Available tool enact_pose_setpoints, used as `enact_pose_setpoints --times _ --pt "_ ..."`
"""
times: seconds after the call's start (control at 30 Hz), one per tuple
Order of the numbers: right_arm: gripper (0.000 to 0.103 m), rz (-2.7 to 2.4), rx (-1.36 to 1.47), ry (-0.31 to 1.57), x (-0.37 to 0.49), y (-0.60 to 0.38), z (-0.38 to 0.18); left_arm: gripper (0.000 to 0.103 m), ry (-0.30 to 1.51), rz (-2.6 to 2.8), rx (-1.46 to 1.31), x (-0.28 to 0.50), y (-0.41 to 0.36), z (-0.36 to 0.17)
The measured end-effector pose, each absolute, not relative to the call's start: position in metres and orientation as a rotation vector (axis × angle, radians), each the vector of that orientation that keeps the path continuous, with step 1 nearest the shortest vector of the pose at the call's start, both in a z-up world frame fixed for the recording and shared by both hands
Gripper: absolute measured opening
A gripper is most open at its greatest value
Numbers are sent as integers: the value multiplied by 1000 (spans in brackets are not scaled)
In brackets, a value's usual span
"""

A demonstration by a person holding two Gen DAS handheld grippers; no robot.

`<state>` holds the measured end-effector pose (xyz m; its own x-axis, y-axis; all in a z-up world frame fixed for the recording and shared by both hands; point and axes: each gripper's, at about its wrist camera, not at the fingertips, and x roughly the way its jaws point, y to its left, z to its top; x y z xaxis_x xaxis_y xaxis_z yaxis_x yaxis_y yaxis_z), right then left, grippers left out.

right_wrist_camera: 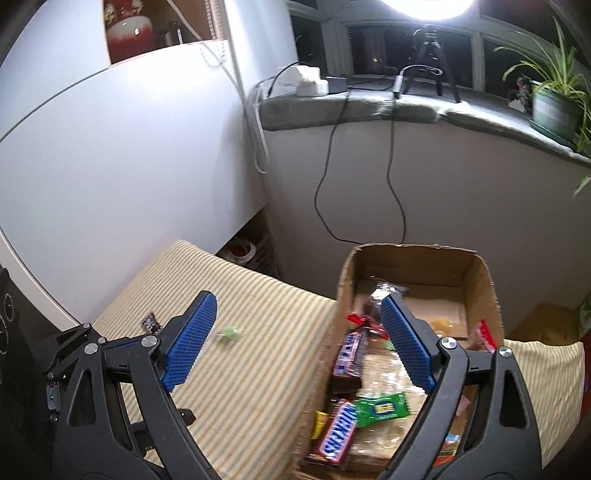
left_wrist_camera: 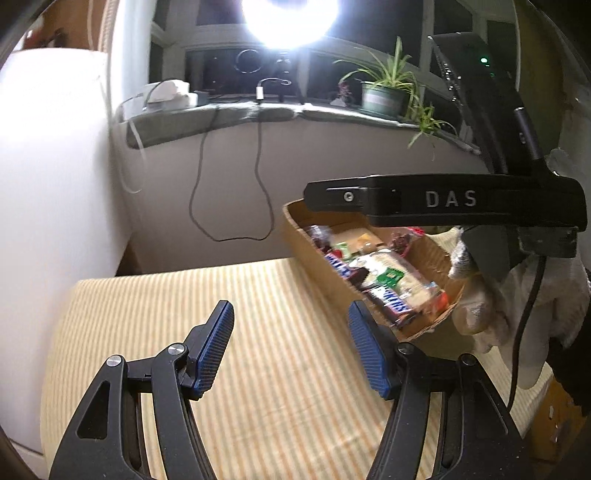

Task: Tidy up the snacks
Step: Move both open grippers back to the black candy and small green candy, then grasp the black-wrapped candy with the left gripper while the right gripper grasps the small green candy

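left gripper (left_wrist_camera: 291,347): jaws spread apart, nothing between the blue pads (left_wrist_camera: 216,347); it hangs over the striped cloth.
right gripper (right_wrist_camera: 295,343): jaws spread wide, gripping nothing; its left finger is over the cloth, its right finger over the inside of the box.
cardboard box (right_wrist_camera: 484,280): open at the top, standing on the cloth; just ahead and to the right of the left gripper, directly below and ahead of the right gripper.
snacks in the box: a snickers bar (right_wrist_camera: 338,432) lies near the close end beside a green packet (right_wrist_camera: 380,404); a second dark bar (right_wrist_camera: 349,354) lies along the left wall; red wrappers (right_wrist_camera: 356,318) and a clear crinkled wrapper sit further in, by the right gripper's right finger. the far end of the box floor is bare cardboard.
loose snacks on the cloth: a small dark wrapped piece (right_wrist_camera: 151,322) and a small green sweet (right_wrist_camera: 229,333), both left of the box, near the right gripper's left finger; whether they touch anything else cannot be told.
striped cloth (left_wrist_camera: 258,295): yellow and white stripes, covering the table under both grippers.
gloved hand (left_wrist_camera: 491,295): in a white glove, holding the right gripper's body, seen to the right of the left gripper, close to the box's near corner.
background: a stone windowsill (right_wrist_camera: 332,107) ahead of both grippers carries cables, a white power block, a small tripod (right_wrist_camera: 430,55) and a potted plant (left_wrist_camera: 384,92); a bright lamp (left_wrist_camera: 290,18) shines above.
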<state>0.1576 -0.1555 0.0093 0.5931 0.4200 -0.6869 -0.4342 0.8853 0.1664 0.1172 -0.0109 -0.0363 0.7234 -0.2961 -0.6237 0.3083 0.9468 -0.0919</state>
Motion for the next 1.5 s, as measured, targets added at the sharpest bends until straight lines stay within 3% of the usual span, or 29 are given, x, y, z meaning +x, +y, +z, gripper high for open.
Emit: enact_pose_setpoints --times 0.5,0.97,1.37,1.5 --pt "92 578 -15 861 151 -109 1 64 741 -199 -77 102 64 -65" --pt "92 620 28 1003 152 -58 -42 64 821 -109 -201 94 126 -102" --pt "62 553 122 1177 175 -47 -98 61 907 -138 -337 118 146 -131" --pt "60 516 132 1196 182 -42 -112 61 919 -142 -346 127 146 -133"
